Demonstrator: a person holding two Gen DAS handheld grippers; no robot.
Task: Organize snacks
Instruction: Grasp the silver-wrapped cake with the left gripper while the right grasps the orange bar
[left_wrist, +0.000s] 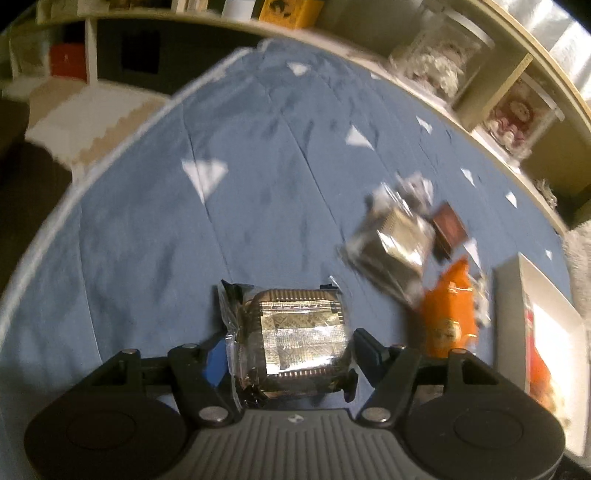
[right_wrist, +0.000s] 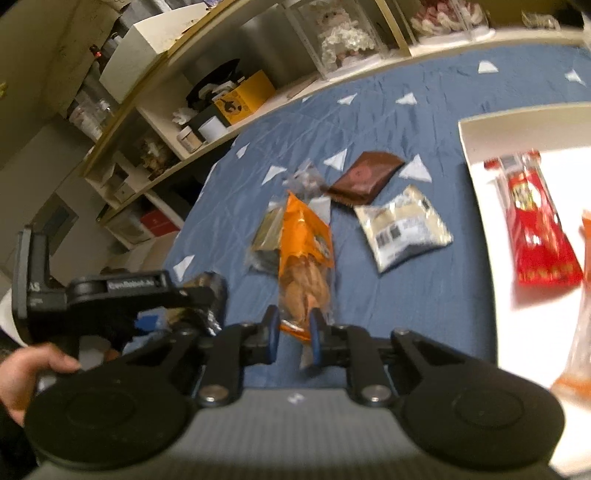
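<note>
**Two grippers, two snacks, one blue cloth**

A blue cloth (left_wrist: 155, 229) (dotted with white triangles) covers the surface, with a white tray (right_wrist: 476, 173) at its right edge holding a red packet (right_wrist: 535, 229). The left gripper (left_wrist: 288, 347) is clamped on a foil packet (left_wrist: 295, 339), lifted just above the cloth. The right gripper (right_wrist: 291, 328) has its jaws closed on the lower end of an orange bag (right_wrist: 303, 254), probably still resting on the cloth. Nearby lie a silver pouch (right_wrist: 402, 229) and a brown packet (right_wrist: 364, 177).
</note>
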